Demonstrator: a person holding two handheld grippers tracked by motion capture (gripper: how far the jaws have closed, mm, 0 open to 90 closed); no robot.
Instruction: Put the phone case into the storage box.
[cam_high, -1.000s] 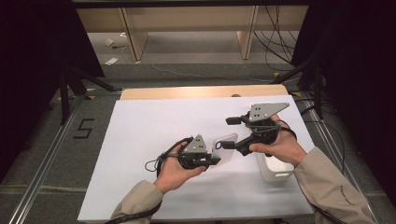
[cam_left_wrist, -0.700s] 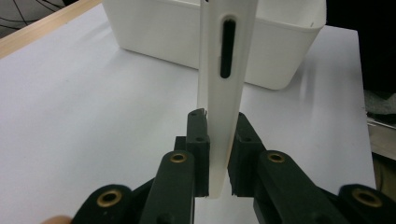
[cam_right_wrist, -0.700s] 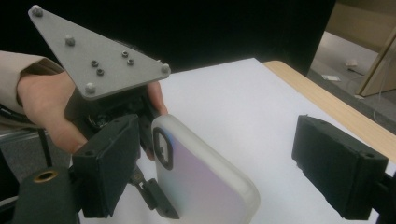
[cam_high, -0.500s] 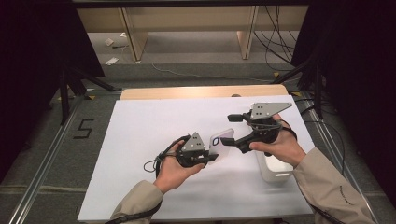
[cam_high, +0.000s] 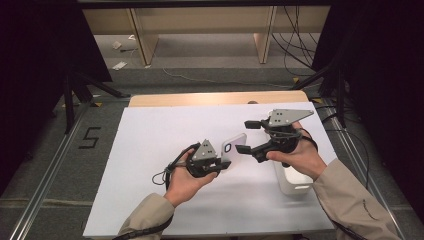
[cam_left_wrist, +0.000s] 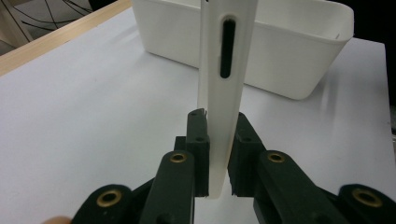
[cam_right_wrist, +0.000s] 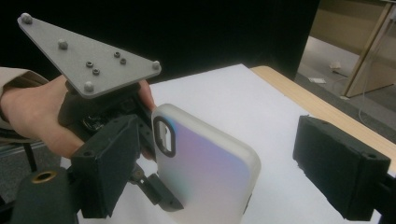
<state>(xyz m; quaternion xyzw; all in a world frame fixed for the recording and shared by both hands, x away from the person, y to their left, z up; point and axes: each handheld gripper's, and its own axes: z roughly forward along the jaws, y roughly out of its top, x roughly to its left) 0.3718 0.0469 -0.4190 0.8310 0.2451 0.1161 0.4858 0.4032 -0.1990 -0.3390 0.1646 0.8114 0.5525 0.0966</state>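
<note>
Set against the two pictures from the last second, very little has changed, and that is the point. My left gripper (cam_high: 222, 162) stays clamped on the bottom edge of the frosted white phone case (cam_high: 234, 149). In the left gripper view, the case (cam_left_wrist: 224, 93) stands on edge between the two black pads, which press on it from both sides. The case hangs in the air over the right half of the desk (cam_high: 150, 150), clear of its surface. It sits just left of the white bin (cam_high: 295, 182), which stands by the desk's right edge. My right gripper (cam_high: 248, 136) has kept its place too, with its jaws spread wide. In the right gripper view, one pad stands on each side of the case (cam_right_wrist: 205, 172) and neither touches it. The camera cut-out shows on the end of the case that faces the left pad. I read this as a pause at the handover: the case is presented and lined up, but the second grip is not yet made. Next, I judge, I should close the right jaws across the flat faces. My left gripper should let go only once they press firmly. If it lets go too soon, the thin case could tip and drop to the desk instead of going to the bin (cam_left_wrist: 289, 56).
</note>
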